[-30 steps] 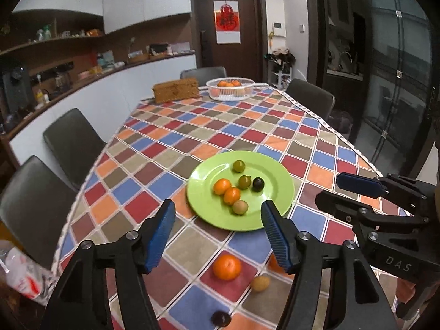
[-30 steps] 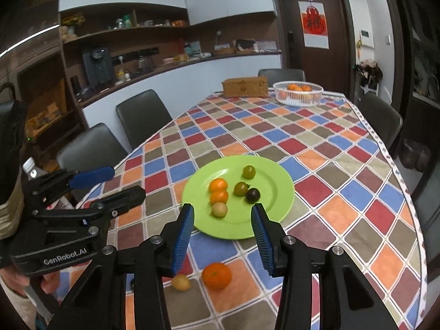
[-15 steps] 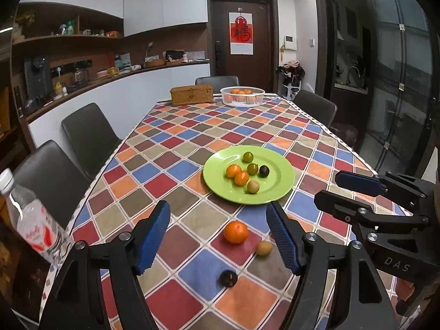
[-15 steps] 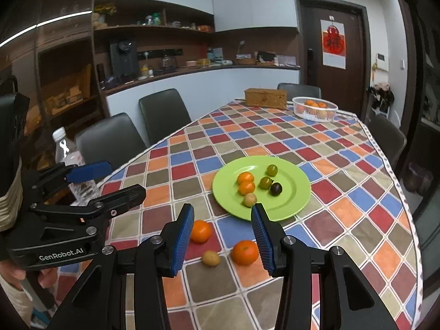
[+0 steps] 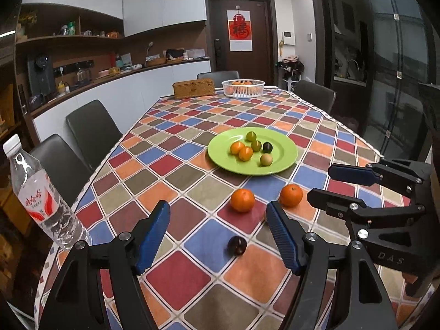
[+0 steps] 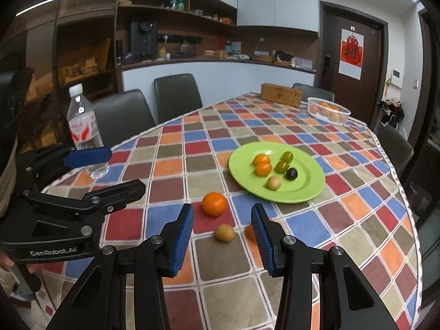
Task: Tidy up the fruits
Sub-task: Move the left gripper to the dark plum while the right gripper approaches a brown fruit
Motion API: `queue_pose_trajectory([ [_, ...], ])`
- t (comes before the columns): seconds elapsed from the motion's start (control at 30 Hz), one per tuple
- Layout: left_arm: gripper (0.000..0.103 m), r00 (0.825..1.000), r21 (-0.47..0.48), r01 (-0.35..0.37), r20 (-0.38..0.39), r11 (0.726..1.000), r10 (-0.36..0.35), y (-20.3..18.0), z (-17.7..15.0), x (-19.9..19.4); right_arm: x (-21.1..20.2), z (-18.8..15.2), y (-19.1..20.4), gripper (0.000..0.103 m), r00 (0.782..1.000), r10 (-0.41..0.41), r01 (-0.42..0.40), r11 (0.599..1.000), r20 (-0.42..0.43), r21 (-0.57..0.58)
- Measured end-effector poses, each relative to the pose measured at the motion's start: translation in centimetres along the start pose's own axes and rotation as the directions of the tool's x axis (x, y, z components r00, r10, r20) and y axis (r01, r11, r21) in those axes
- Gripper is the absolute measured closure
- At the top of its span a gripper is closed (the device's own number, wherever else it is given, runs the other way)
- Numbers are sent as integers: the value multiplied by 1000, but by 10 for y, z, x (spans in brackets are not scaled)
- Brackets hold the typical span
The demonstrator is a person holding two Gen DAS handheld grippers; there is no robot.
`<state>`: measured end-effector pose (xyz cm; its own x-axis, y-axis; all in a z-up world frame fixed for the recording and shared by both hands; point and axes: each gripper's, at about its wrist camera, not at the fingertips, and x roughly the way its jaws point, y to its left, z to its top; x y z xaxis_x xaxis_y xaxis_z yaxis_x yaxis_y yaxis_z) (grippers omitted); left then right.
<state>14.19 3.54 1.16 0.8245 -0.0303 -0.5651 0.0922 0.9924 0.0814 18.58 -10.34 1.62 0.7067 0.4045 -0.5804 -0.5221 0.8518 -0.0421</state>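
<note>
A green plate on the checked tablecloth holds several small fruits: two orange, two green, one dark, one tan. In front of it lie two loose oranges, a dark plum and a small tan fruit. My left gripper is open and empty above the plum. My right gripper is open and empty around the tan fruit's position, above it. One orange lies just beyond; the other is half hidden by the right finger.
A water bottle stands at the table's left edge. A white basket of oranges and a wicker box sit at the far end. Dark chairs surround the table. The table's right edge is near.
Both grippers have drawn back toward the near end of the table and lowered. The plate now looks farther away and the loose fruits and bottle have come into fuller view. Both stay open.
</note>
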Motion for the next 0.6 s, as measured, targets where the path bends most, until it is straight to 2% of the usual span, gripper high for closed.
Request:
queue_pose_trajectory([
  [0.17,32,1000,36,-10,-2,999,10,-5,-14,7,11,-11,-1,59,999,9,-9,1000,-40,4],
  [0.37,32,999,84,-11,-39,996,15,-11,-26,24,28,-22,-3,59,995,24,-23,1000,-92,4],
  [0.6,32,995,82,9,-97,997,-1,-10,-36,47,55,-31,-9,59,987,53,-48,998,-154,36],
])
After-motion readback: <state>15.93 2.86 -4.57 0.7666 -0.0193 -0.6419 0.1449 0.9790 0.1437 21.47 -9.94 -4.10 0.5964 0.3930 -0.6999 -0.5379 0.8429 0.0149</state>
